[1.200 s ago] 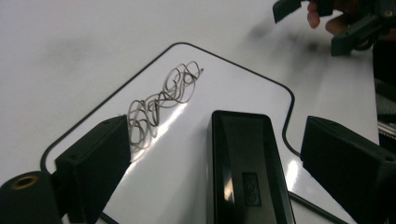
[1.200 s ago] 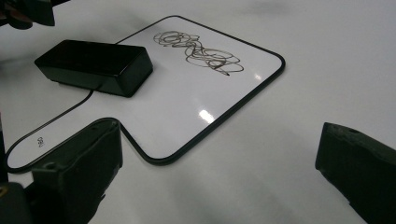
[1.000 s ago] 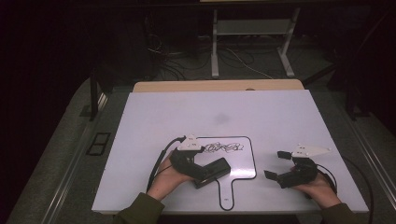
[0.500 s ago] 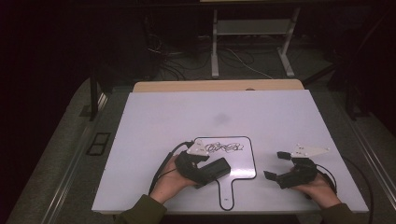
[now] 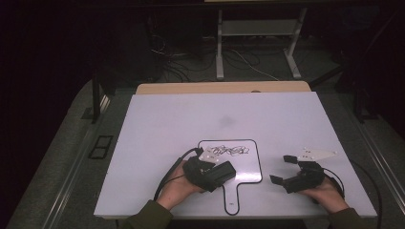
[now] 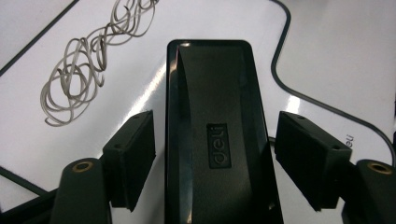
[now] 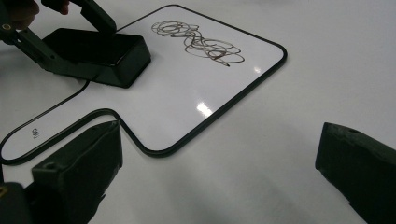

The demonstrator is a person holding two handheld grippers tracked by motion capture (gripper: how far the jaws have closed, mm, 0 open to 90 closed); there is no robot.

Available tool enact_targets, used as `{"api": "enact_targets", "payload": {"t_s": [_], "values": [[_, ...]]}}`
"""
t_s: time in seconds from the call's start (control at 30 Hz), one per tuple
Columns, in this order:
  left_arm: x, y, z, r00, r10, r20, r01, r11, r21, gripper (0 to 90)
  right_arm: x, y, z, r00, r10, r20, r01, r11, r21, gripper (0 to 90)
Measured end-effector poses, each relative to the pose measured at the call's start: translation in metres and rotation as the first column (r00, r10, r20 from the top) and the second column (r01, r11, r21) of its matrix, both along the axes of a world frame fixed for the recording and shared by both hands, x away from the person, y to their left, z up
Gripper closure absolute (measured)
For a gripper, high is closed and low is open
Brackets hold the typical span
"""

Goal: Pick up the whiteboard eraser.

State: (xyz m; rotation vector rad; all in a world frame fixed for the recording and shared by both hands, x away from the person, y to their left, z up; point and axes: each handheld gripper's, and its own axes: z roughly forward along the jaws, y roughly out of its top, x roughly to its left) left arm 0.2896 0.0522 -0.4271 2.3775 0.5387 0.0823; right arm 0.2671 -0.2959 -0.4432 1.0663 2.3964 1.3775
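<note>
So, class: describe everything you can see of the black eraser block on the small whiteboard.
The eraser is a black oblong block with rounded corners and a glossy, plastic-looking top bearing a small raised "deli" label. It lies flat on the handled whiteboard, near its lower left, short of the scribble. The left gripper straddles it, its jaws having just been closing; small gaps still show beside both pads.

Between the left gripper's (image 6: pixel 215 158) matt black jaws lies a smooth, glossy black plastic eraser (image 6: pixel 217 135). Under it the whiteboard (image 7: pixel 187 79) is glossy white and shows glare. The worktop (image 5: pixel 167 124) looks matt white, wood-edged beyond.
</note>
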Motion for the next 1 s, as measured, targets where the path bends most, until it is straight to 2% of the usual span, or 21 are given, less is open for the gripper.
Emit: {"api": "enact_targets", "payload": {"t_s": [0.07,0.27,0.4,0.53,1.0], "values": [[0.0003,0.0001,-0.0008,1.0,-0.003,-0.006,0.003,0.9998,0.017,29.7,0.0,-0.0001,0.0,1.0,0.0,0.0,0.0,1.0,0.0,0.0],[0.0003,-0.0002,-0.002,0.9999,-0.003,-0.016,0.003,0.9995,0.03,32.6,0.0,-0.0004,0.0003,1.0,-0.001,-0.001,0.001,1.0,0.002,0.0],[-0.0003,-0.0013,-0.0034,0.9997,0.013,-0.021,-0.012,0.9996,0.024,33.1,0.0,-0.0004,0.0004,1.0,-0.001,-0.001,0.001,1.0,0.002,0.0],[0.0003,-0.0016,-0.0041,0.9998,-0.008,-0.018,0.009,0.9984,0.056,34.5,0.0001,-0.0005,0.0003,1.0,-0.001,-0.001,0.001,1.0,0.002,0.0],[0.001,-0.0013,-0.0036,0.9994,-0.002,-0.034,0.005,0.9979,0.065,39.2,-0.0001,-0.0004,0.0004,1.0,-0.002,-0.001,0.002,1.0,0.004,0.0]]}}
